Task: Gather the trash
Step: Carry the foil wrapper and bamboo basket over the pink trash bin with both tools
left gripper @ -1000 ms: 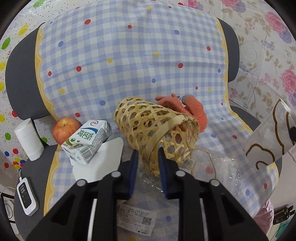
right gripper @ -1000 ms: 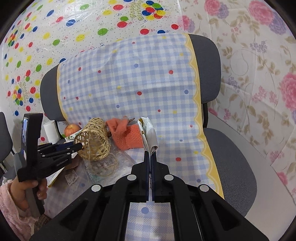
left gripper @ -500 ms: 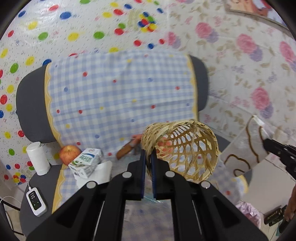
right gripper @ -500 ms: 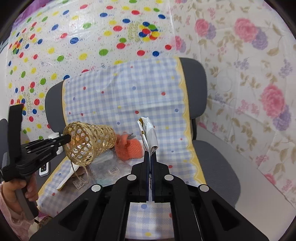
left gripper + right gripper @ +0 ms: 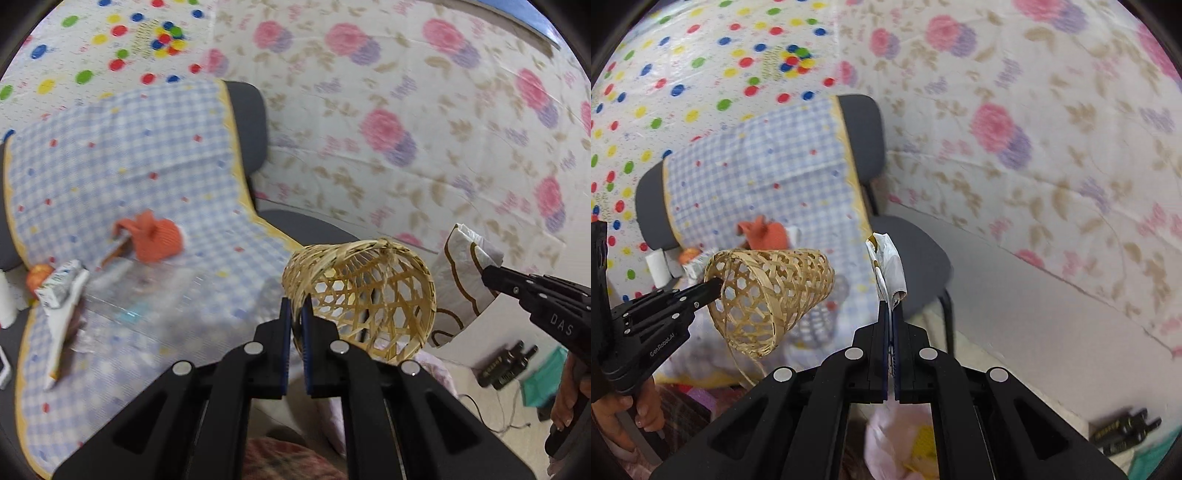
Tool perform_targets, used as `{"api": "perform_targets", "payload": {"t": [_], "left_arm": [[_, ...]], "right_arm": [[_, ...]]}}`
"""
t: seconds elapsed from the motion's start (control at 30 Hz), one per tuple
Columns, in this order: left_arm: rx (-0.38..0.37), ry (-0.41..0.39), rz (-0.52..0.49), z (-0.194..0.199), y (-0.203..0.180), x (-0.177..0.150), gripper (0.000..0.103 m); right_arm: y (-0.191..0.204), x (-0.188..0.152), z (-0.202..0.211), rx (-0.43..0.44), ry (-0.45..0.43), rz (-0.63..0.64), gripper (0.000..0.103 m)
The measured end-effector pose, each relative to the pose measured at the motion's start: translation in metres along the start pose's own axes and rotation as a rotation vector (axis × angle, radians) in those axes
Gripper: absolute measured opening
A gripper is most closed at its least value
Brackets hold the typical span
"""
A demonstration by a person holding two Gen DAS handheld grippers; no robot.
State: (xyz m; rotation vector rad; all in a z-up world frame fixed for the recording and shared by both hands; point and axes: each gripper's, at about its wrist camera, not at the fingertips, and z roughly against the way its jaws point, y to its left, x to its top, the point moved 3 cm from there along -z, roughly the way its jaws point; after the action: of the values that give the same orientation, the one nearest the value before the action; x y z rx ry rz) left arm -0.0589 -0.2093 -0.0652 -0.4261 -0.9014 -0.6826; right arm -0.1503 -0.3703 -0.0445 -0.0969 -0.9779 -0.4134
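Both grippers have swung away from the chair (image 5: 243,110), carrying their loads toward the floor beside it. Left gripper (image 5: 294,325) is clamped on the rim of the woven basket (image 5: 362,295), which lies on its side, mouth facing the camera. Right gripper (image 5: 891,314) pinches the white plastic bag (image 5: 888,266), just right of the basket, so the right hand is nearer to feed it in.

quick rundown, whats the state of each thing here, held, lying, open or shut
left gripper: shut on the basket rim
basket: lifted off the chair, on its side, open mouth toward the camera
right gripper: shut on the plastic bag
plastic bag: held up, folded flat
orange cloth: lying crumpled on the chair cover
milk carton: lying on its side
apple: resting at the seat edge, blurred
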Motion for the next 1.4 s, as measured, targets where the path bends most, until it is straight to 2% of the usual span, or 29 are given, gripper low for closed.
{"api": "perform_targets", "payload": {"t": [0.2, 0.43, 0.6, 0.77, 0.97, 1.1, 1.23, 1.4], "left_arm": [[-0.101, 0.088, -0.072, -0.016, -0.053, -0.026, 0.004], [-0.156, 0.188, -0.119, -0.046, -0.088, -0.041, 0.004], [-0.153, 0.224, -0.147, -0.067, -0.098, -0.045, 0.004], [-0.141, 0.188, -0.150, -0.060, -0.094, -0.036, 0.004], [-0.050, 0.080, -0.075, -0.030, -0.046, -0.004, 0.004], [-0.003, 0.072, -0.057, -0.022, -0.025, 0.009, 0.004], [-0.055, 0.099, -0.076, -0.025, -0.035, 0.002, 0.004], [-0.154, 0.183, -0.099, -0.050, -0.067, -0.027, 0.004]], "right_arm": [[-0.043, -0.058, 0.012, -0.095, 0.082, -0.076, 0.002], [-0.069, -0.088, 0.002, -0.121, 0.138, -0.134, 0.002], [-0.082, -0.092, -0.014, -0.120, 0.164, -0.162, 0.002], [-0.080, -0.086, -0.013, -0.093, 0.148, -0.162, 0.002], [-0.053, -0.058, -0.011, -0.033, 0.098, -0.085, 0.002], [-0.029, -0.039, -0.017, -0.007, 0.079, -0.035, 0.002], [-0.025, -0.046, -0.020, -0.045, 0.126, -0.006, 0.002], [-0.051, -0.079, -0.018, -0.099, 0.209, -0.070, 0.002]]}}
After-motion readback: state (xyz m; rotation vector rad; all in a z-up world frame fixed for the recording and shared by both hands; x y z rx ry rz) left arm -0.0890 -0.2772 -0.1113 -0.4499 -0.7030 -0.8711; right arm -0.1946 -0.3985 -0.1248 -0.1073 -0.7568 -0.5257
